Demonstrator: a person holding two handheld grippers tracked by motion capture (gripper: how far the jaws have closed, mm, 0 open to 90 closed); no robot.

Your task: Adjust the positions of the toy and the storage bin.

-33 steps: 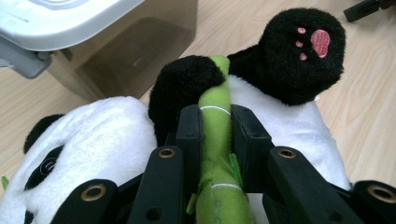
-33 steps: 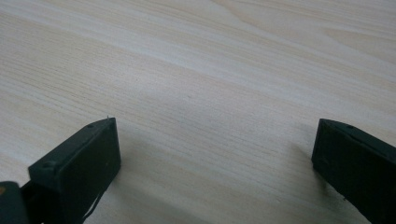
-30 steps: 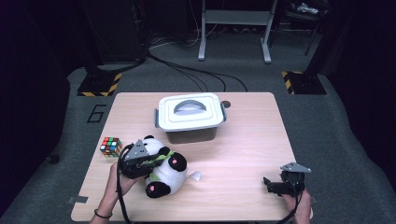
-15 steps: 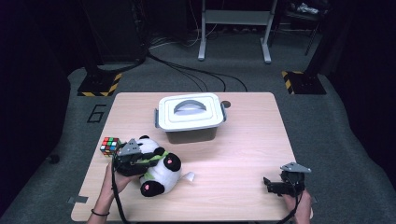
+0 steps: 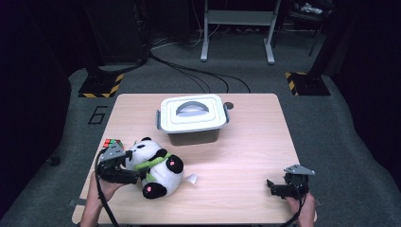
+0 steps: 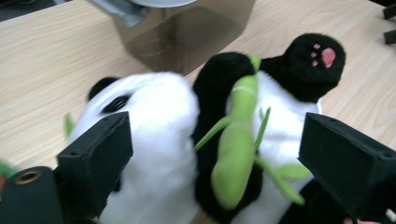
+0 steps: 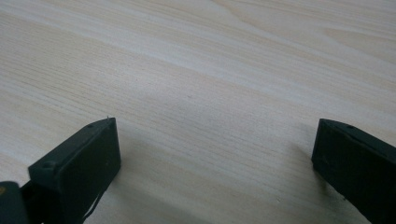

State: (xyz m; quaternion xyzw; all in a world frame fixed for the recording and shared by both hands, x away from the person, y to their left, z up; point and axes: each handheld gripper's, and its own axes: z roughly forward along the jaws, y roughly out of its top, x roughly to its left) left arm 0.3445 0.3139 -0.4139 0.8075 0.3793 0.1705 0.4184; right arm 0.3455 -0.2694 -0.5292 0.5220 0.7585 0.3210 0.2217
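On the table's [image 5: 246,156] left edge, the left gripper [image 5: 124,165], jaws just opened wide, straddles a plush panda [image 5: 156,168] without pressing it. Farther back stands a lidded container [image 5: 191,116]. Far right, the right gripper [image 5: 279,187] rests wide open, empty.

Box [image 6: 187,28] top cropped, cube [image 5: 111,143] half behind left tool [image 5: 124,165]
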